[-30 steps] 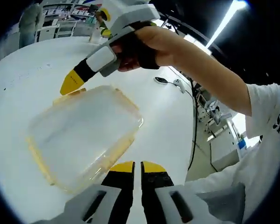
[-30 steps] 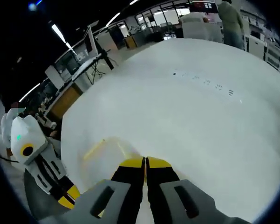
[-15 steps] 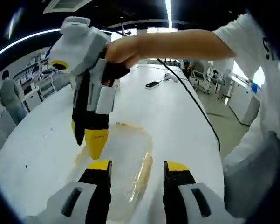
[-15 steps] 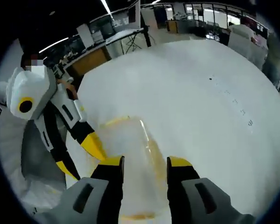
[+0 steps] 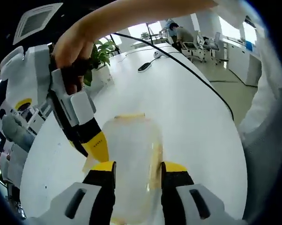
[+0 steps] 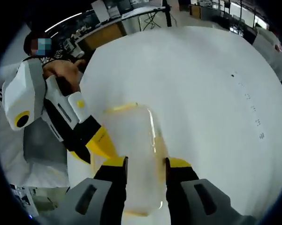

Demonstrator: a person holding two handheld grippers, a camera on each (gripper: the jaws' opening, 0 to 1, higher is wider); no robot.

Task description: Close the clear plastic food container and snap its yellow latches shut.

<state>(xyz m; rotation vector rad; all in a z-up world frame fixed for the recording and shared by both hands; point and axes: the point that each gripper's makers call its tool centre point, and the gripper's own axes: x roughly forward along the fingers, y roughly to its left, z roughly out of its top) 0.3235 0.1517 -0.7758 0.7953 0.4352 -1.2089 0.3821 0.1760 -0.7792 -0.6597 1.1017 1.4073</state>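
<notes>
The clear plastic container [image 5: 131, 150] with yellow latches lies lid-down-flat on the white table [image 5: 192, 108]. My left gripper [image 5: 138, 168] is open, its jaws standing on either side of the container's near end. The right gripper [image 5: 91, 140], held by a hand, reaches down to the container's left edge with one yellow finger visible. In the right gripper view the container [image 6: 133, 136] runs away from my right gripper [image 6: 145, 164], which is open and straddles its near end. The left gripper [image 6: 96, 140] comes in from the left and meets the container's side.
A black cable [image 5: 192, 70] and a small dark device [image 5: 144, 66] lie further along the table. A potted plant [image 5: 101, 51] stands beyond it. The person's white sleeve [image 5: 267, 117] hangs past the table's right edge. Small dark marks [image 6: 253, 110] dot the table.
Both cameras have swung closer over the container. Each pair of jaws has narrowed slightly and now brackets the container more tightly. A second ago both grippers were shut.
</notes>
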